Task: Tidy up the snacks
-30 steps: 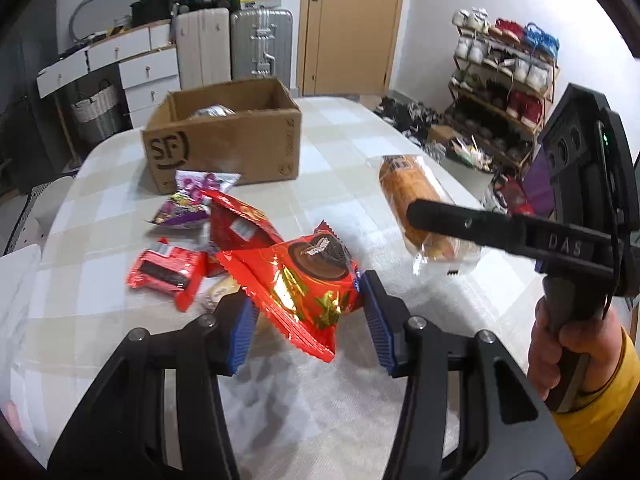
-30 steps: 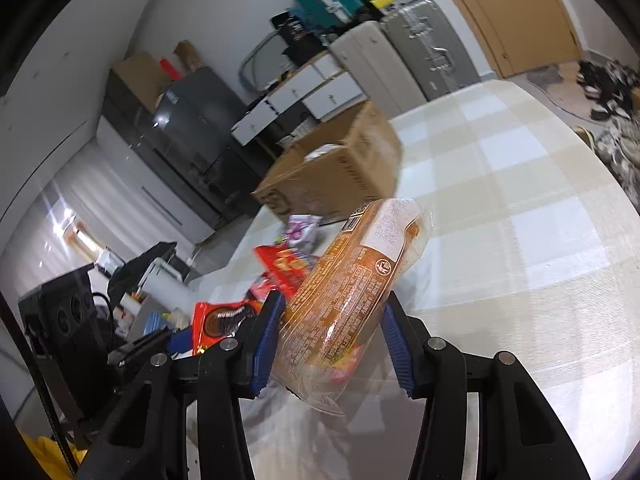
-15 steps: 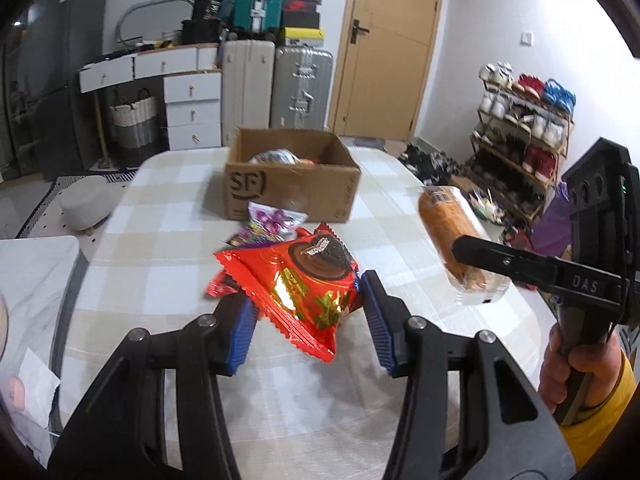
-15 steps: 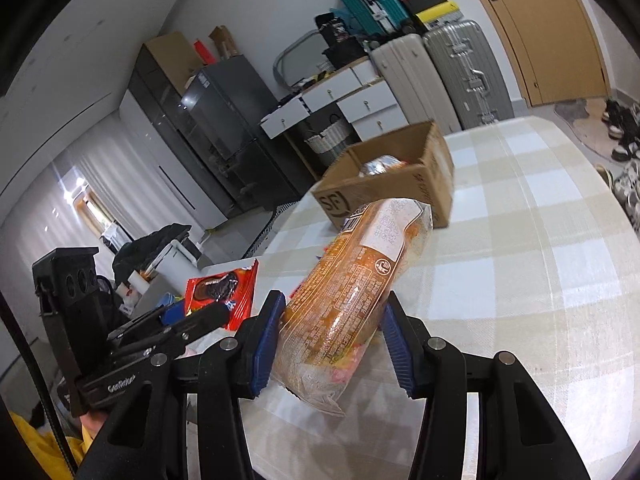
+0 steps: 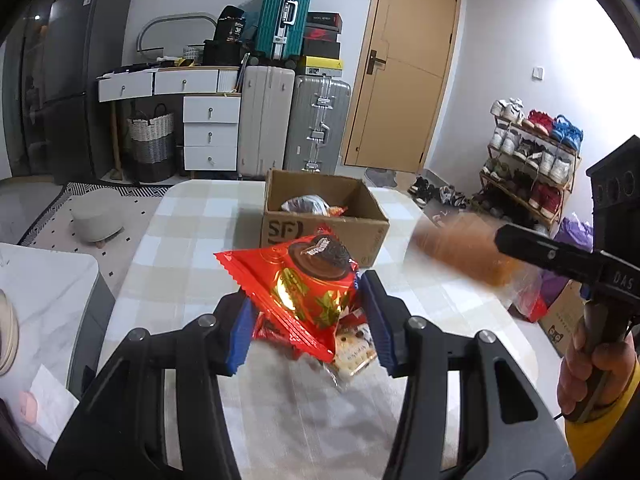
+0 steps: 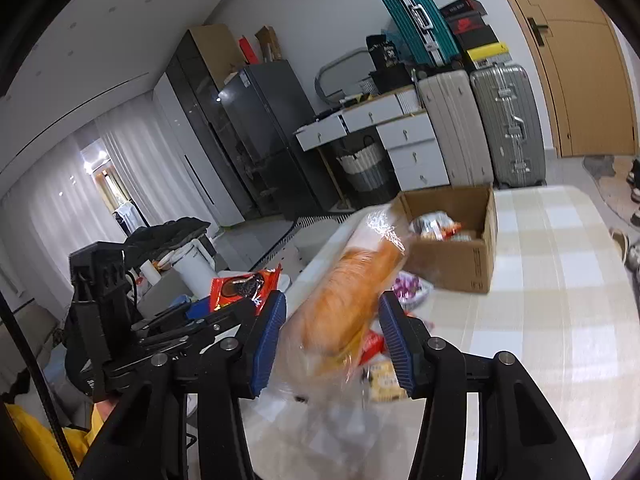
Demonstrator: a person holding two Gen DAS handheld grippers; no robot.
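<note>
Pinching a red cookie packet [image 5: 304, 280] between its blue pads [image 5: 240, 332], the left gripper [image 5: 306, 324] holds the snack up above the checked table [image 5: 192, 248], with a small pile of other packets [image 5: 352, 352] lying on the cloth just below it. The right gripper [image 6: 332, 340] has its pads [image 6: 268, 340] set against the sides of a long bread loaf in a clear bag [image 6: 348, 296]; the loaf is blurred in both views, and it stands tilted, its top end leaning toward the cardboard box [image 6: 456, 256]. That box sits open farther back on the table, marked SF on its side in the left wrist view, with a few wrapped snacks [image 6: 436, 224] already inside. Beyond the table stand suitcases [image 5: 316, 124], a white chest of drawers [image 5: 208, 132] and a wooden door [image 5: 400, 72].
</note>
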